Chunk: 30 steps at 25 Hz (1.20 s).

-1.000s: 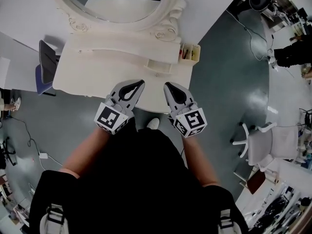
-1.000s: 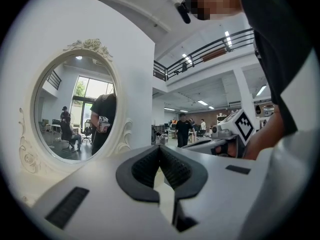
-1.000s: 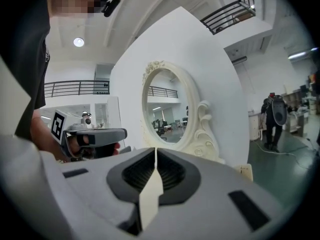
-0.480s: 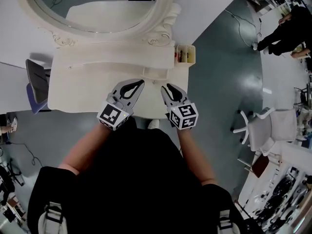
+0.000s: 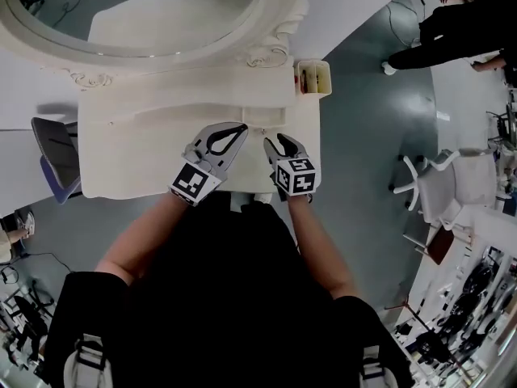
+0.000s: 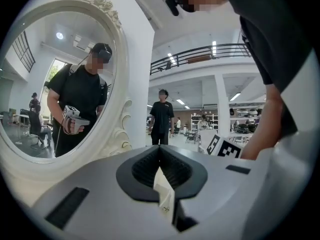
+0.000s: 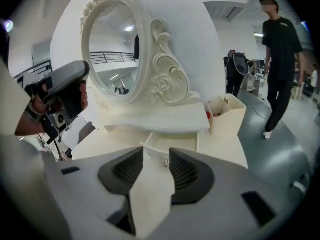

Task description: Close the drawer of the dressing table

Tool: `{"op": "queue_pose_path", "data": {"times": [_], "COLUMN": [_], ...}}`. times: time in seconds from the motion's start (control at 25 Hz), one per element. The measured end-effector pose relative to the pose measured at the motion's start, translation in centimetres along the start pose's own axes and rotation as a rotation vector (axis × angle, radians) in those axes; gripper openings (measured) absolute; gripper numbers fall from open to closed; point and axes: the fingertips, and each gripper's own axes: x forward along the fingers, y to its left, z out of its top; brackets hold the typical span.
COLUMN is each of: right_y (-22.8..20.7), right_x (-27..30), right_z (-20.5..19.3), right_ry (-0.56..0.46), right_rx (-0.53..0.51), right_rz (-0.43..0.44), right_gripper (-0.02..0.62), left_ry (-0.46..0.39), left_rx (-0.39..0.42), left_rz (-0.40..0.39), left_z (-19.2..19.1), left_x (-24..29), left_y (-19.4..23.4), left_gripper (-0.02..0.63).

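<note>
The little drawer [image 5: 265, 116] stands pulled out under the raised shelf, right of middle on the cream dressing table [image 5: 145, 152], below the oval mirror [image 5: 161, 14]. The right gripper [image 5: 279, 141] hangs before it, jaws opening and pinching nothing. The left gripper [image 5: 241, 128], beside it, has its jaws pressed together, empty. A small box [image 5: 313, 78] stands at the table's right corner. On the grey-green floor [image 5: 371, 136] is a white chair [image 5: 452, 192].
</note>
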Motion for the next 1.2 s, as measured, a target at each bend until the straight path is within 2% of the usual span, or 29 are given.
{"op": "queue_pose_path", "data": {"times": [0.08, 0.24, 0.4, 0.76, 0.92, 1.04, 1.2], "right_y": [-0.2, -0.8, -1.5, -2.8, -2.8, -2.6, -2.6], "right_x": [1.2, 3.2, 5.1, 7.3, 8.0, 8.2, 8.3], "right_z": [-1.1, -3.0, -4.6, -5.8, -6.2, -6.2, -6.2], "right_ry": [0.034, 0.083, 0.134, 0.163, 0.178, 0.175, 0.181], "right_rx": [0.009, 0.043, 0.081, 0.114, 0.138, 0.133, 0.134], "right_rz": [-0.028, -0.085, -0.107, -0.192, -0.192, -0.19, -0.196], "right_gripper": [0.147, 0.147, 0.146, 0.146, 0.142, 0.105, 0.098], "left_ry": [0.009, 0.018, 0.03, 0.035, 0.047, 0.052, 0.055], "left_rx": [0.008, -0.035, 0.01, -0.023, -0.034, -0.03, -0.024], "left_rz": [-0.021, -0.073, -0.111, -0.159, -0.164, -0.171, -0.173], "left_z": [-0.5, -2.1, -2.4, -3.8, -4.2, -4.4, -4.5], "left_x": [0.3, 0.7, 1.6, 2.6, 2.6, 2.7, 2.8], "left_y": [0.4, 0.6, 0.9, 1.6, 2.0, 2.1, 2.2], "left_gripper": [-0.006, -0.006, -0.006, -0.006, -0.006, -0.005, -0.006]}}
